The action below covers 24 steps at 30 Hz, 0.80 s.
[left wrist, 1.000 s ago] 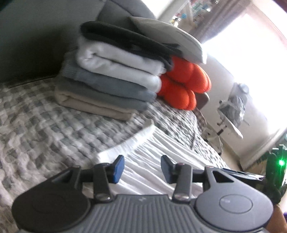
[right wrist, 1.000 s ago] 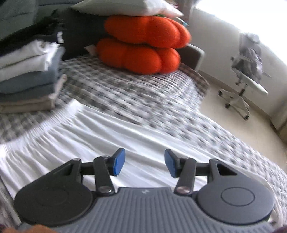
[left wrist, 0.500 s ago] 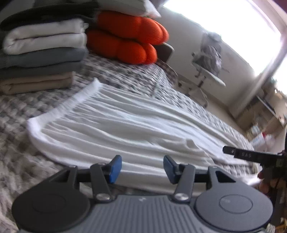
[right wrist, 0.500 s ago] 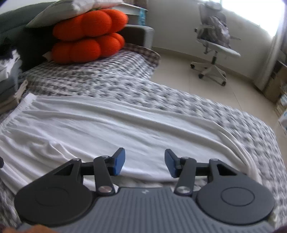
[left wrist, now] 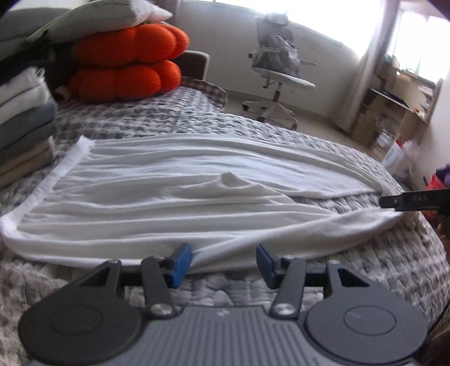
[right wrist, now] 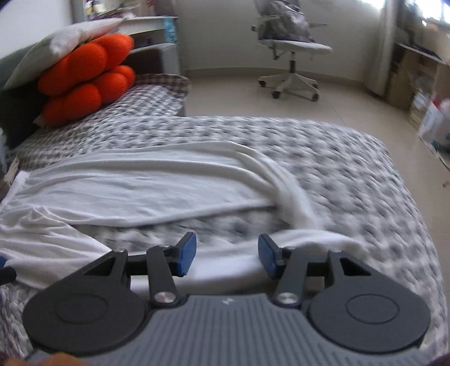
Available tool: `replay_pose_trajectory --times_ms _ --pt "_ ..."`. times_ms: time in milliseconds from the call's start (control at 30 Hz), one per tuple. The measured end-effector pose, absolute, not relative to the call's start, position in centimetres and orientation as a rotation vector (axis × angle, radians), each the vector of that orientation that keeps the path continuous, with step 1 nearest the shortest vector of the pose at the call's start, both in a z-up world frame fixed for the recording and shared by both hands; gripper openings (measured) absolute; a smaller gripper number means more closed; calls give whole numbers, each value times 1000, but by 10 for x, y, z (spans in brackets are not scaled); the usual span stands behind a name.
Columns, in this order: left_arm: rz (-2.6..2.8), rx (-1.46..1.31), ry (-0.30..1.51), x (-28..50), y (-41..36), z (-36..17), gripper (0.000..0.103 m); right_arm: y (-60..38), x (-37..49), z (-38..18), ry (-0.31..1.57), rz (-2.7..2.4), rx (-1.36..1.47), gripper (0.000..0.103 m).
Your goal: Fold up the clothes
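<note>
White trousers [left wrist: 174, 197] lie spread on a grey chequered bedspread [left wrist: 379, 261], waistband [left wrist: 42, 188] to the left and legs running right. My left gripper [left wrist: 223, 264] hovers open just short of the near leg's edge, with nothing between its blue pads [left wrist: 181, 264]. A finger of the right gripper [left wrist: 407, 200] shows at the right, above the leg's end. In the right wrist view the trousers [right wrist: 126, 191] lie to the left and the leg ends [right wrist: 298, 208] bunch ahead. My right gripper [right wrist: 227, 254] stands open over the near leg's cloth, gripping nothing.
A stack of folded clothes [left wrist: 22, 121] stands at the far left of the bed, with orange cushions [left wrist: 126, 64] and a pillow [left wrist: 98, 19] behind. The bed's right edge [right wrist: 416, 214] drops to the floor. Beyond it stand an office chair [left wrist: 278, 70] and cluttered shelves [left wrist: 393, 112].
Both grippers swept right along the bed, away from the folded stack toward the trouser legs, and rolled level. Both stayed open and empty.
</note>
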<state>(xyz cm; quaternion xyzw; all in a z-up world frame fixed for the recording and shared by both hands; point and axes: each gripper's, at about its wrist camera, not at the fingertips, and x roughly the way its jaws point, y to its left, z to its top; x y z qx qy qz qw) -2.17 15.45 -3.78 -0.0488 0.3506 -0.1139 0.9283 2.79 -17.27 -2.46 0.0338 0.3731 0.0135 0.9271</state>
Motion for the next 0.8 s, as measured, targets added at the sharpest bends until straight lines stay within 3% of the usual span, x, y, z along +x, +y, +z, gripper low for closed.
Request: replay_pose_trajectory --times_ms 433,700,767,800 --pt "-257 10 700 -24 122 -36 50 -278 -32 -32 780 -55 213 53" --pt "-273 51 697 -20 105 -36 41 -309 -48 -34 761 -67 219 53" --pt "-267 54 696 -17 101 -36 39 -310 -46 -33 750 -50 222 51" --pt "-263 52 695 -15 99 -36 37 -310 -44 -33 745 -41 222 44"
